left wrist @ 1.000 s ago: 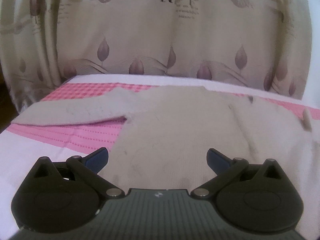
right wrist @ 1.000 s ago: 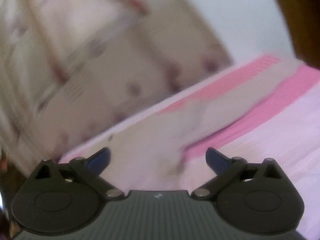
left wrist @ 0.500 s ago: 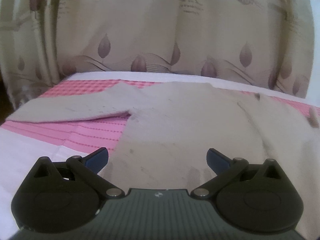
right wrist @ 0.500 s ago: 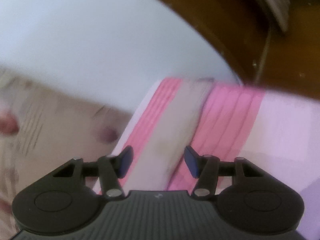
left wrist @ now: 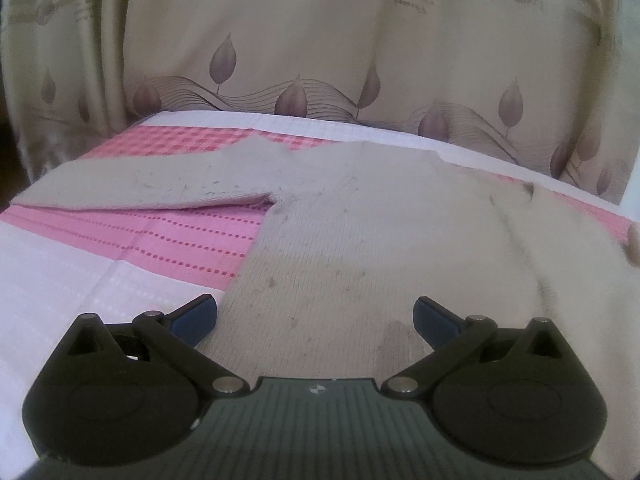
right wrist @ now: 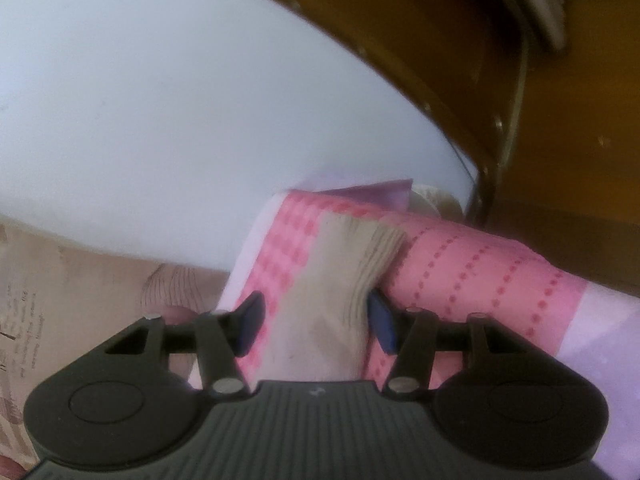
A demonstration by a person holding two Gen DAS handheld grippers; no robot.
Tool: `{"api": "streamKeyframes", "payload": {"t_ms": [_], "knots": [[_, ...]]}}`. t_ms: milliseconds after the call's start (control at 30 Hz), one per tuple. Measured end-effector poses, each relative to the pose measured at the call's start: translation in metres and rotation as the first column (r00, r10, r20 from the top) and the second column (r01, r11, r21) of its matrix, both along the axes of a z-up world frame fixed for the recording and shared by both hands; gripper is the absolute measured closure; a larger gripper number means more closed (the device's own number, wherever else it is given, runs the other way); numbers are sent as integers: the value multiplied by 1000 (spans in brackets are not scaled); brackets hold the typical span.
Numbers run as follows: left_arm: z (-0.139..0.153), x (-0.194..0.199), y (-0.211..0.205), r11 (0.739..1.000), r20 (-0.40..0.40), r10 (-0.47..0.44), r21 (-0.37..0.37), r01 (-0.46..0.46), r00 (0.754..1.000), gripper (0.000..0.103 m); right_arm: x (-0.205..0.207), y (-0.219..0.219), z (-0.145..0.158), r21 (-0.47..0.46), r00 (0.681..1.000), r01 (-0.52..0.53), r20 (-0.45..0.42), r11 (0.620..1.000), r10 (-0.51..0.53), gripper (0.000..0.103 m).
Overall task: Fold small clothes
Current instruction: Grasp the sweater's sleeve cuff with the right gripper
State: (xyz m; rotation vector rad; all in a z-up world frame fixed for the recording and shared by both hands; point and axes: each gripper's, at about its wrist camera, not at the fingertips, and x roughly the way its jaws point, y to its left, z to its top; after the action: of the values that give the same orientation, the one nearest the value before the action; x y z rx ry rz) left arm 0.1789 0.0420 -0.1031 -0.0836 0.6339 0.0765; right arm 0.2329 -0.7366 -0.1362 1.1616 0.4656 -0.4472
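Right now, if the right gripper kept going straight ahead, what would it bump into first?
Most likely the beige sleeve cuff. It already lies between the closing fingers of the right gripper, right in line. Past it comes the pink cloth.

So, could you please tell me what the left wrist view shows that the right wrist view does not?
Only the left wrist view shows the sweater's body, one sleeve spread out, and the open left gripper over the hem. Only the right wrist view shows a ribbed cuff between the closing jaws of the right gripper, plus brown furniture. Both show the pink-and-white cloth and the leaf-print curtain.
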Motion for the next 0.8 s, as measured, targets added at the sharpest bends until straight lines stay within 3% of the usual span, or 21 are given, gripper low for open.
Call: {"api": "streamKeyframes", "payload": {"t_ms": [100, 167, 233, 433, 533, 667, 800], "knots": [[0, 0, 2, 1000, -1, 1, -9, -1, 1000, 0, 4, 7, 2, -78, 995, -24, -96, 997, 17, 93], [0, 0, 3, 1000, 0, 2, -19, -2, 1000, 0, -2, 6, 3, -55, 995, -2, -95, 998, -3, 95], [0, 0, 5, 999, 5, 6, -31, -6, 1000, 0, -12, 14, 16, -41, 1000, 11, -16, 999, -11, 95], [2, -5, 15, 995, 33, 23, -100, -20, 999, 0, -3, 85, 99, -79, 979, -125, 152, 989, 136, 95], [11, -15, 18, 994, 86, 54, -102, -45, 995, 1, 15, 136, 145, -91, 944, -202, 246, 975, 219, 95], [30, -42, 27, 997, 172, 45, -66, -34, 984, 0, 45, 222, 191, -80, 872, -332, 354, 940, 338, 95], [41, -67, 52, 998, 200, 33, -66, -20, 979, 0, 84, 323, 206, -38, 780, -469, 451, 882, 434, 95]]}}
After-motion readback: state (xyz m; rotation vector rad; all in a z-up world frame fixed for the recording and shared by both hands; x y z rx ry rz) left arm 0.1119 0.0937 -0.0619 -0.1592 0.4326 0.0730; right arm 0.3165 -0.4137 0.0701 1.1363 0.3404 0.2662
